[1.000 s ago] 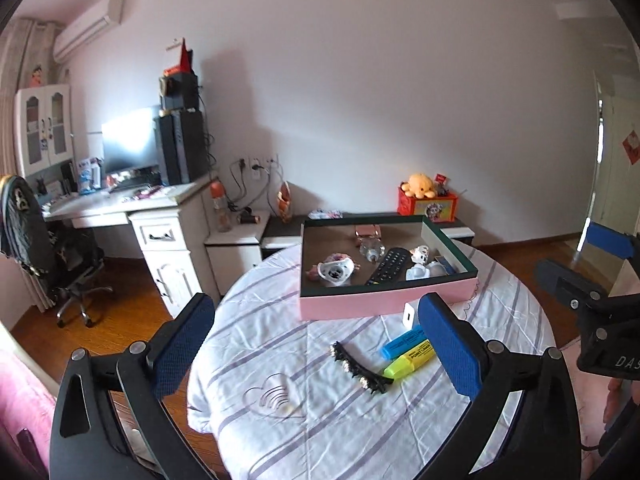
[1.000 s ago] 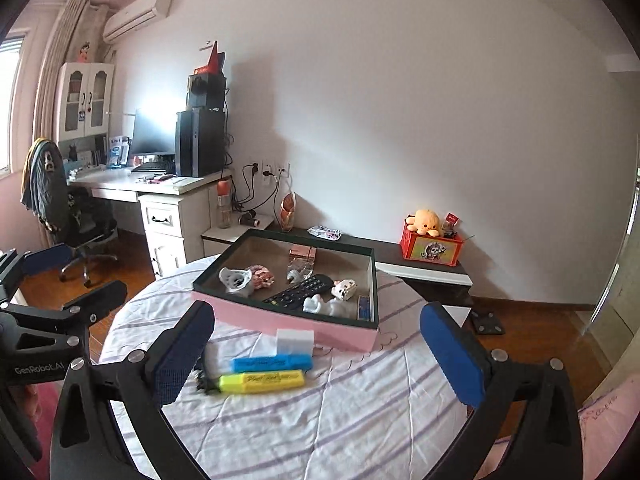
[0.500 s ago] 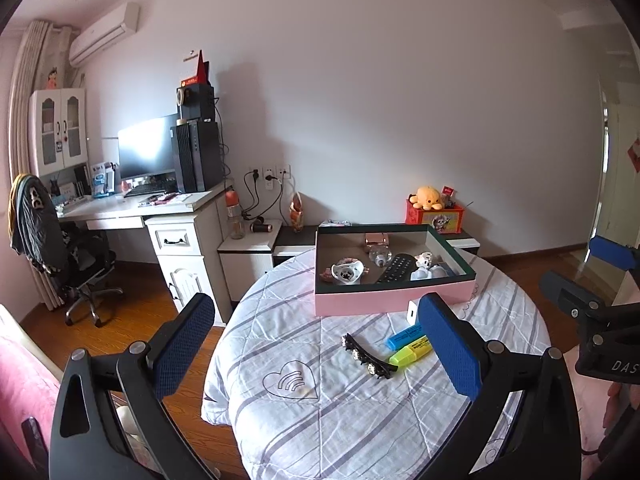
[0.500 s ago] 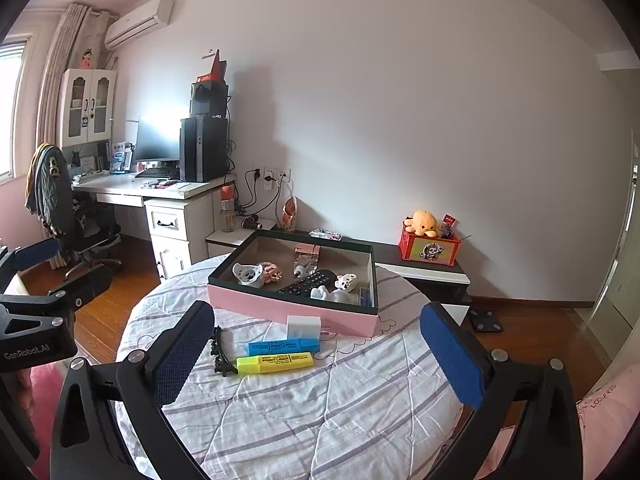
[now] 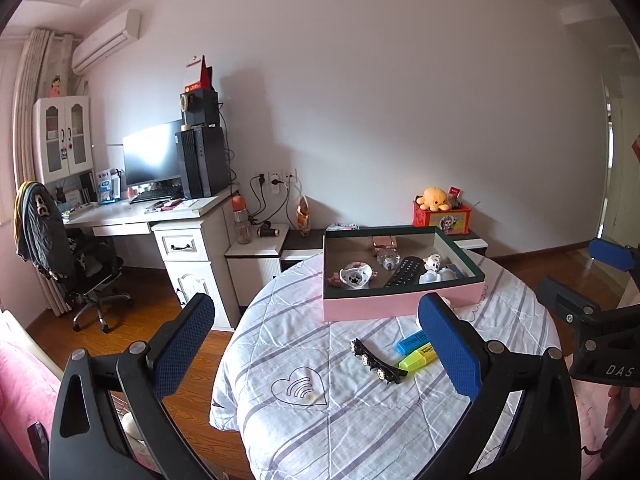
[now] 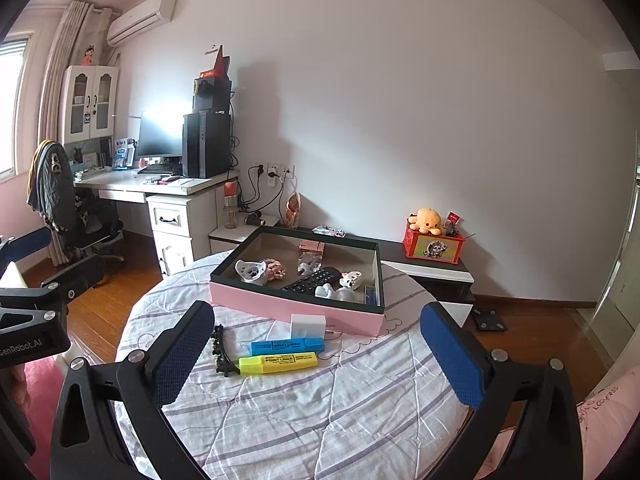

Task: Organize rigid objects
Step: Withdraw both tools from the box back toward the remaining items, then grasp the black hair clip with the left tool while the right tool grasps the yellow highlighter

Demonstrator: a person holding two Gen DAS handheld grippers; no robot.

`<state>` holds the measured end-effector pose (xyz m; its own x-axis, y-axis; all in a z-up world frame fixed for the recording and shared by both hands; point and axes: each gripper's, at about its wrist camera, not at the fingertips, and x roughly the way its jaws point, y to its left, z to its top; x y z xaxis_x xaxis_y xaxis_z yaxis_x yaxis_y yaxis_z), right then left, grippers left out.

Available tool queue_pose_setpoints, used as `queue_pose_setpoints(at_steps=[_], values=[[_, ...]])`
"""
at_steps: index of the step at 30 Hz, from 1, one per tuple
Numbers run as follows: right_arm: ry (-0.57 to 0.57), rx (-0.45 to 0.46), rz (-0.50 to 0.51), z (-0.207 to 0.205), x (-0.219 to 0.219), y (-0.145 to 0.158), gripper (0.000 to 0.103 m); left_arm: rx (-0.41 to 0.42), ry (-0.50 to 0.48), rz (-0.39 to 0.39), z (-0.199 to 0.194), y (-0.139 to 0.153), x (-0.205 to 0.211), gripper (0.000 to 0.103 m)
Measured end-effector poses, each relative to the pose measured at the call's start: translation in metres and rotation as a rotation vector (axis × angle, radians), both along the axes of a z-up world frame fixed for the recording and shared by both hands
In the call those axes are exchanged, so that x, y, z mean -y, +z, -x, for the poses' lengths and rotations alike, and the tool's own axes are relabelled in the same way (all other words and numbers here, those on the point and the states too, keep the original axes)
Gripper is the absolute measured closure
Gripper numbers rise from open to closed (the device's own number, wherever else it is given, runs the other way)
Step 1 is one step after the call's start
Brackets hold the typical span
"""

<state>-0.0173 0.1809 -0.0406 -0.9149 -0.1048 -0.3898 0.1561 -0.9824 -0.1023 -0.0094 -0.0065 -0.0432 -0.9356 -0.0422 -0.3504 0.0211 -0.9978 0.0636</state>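
Pink cardboard forms the outer wall of the box (image 6: 296, 309), dark green along its rim, which sits at the far side of the round tabletop (image 6: 320, 408) under a white quilted cloth with grey stripes; inside it lie a black remote control (image 6: 311, 281), a white cup-shaped piece (image 6: 251, 271), a small clear bottle (image 6: 308, 263) and a white figurine (image 6: 352, 279). Just in front of the box wall stands a white charger block (image 6: 307, 326), touching or nearly touching it; nearer the camera lie a blue highlighter (image 6: 287, 346) and a yellow highlighter (image 6: 279, 363), side by side and parallel, and a black hair clip (image 6: 220, 350) with pale studs rests at the yellow one's left end, whether touching I cannot tell.

The right gripper (image 6: 319, 354) hovers above the near edge of the tabletop, its blue-padded fingers (image 6: 183, 354) spread wide with nothing between them; the left gripper (image 5: 316, 347) is held off the left side of the tabletop, its fingers (image 5: 449, 346) likewise wide apart and empty. From the left wrist view the clip (image 5: 378, 362) lies nearest, the two highlighters partly hidden behind the right finger.
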Motion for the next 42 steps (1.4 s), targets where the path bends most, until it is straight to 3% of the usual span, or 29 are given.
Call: queue_pose_setpoints(at_steps=[11, 22, 30, 33, 37, 42], values=[[-0.024, 0.066, 0.002, 0.03, -0.012, -0.024, 0.0, 0.099, -0.033, 0.011, 0.041, -0.03, -0.011, 0.0], [-0.045, 0.198, 0.014, 0.078, -0.028, -0.076, 0.0, 0.319, -0.116, 0.014, 0.095, -0.102, -0.023, 0.0], [-0.051, 0.286, 0.021, 0.107, -0.035, -0.11, 0.0, 0.454, -0.14, -0.043, 0.134, -0.143, -0.034, 0.0], [-0.049, 0.307, 0.02, 0.115, -0.035, -0.118, 0.0, 0.496, -0.103, -0.021, 0.147, -0.156, -0.036, 0.0], [-0.048, 0.324, 0.018, 0.123, -0.035, -0.125, 0.0, 0.518, -0.109, -0.073, 0.152, -0.163, -0.028, 0.0], [-0.044, 0.335, 0.017, 0.13, -0.028, -0.129, 0.0, 0.506, -0.087, -0.079, 0.149, -0.162, -0.014, 0.0]])
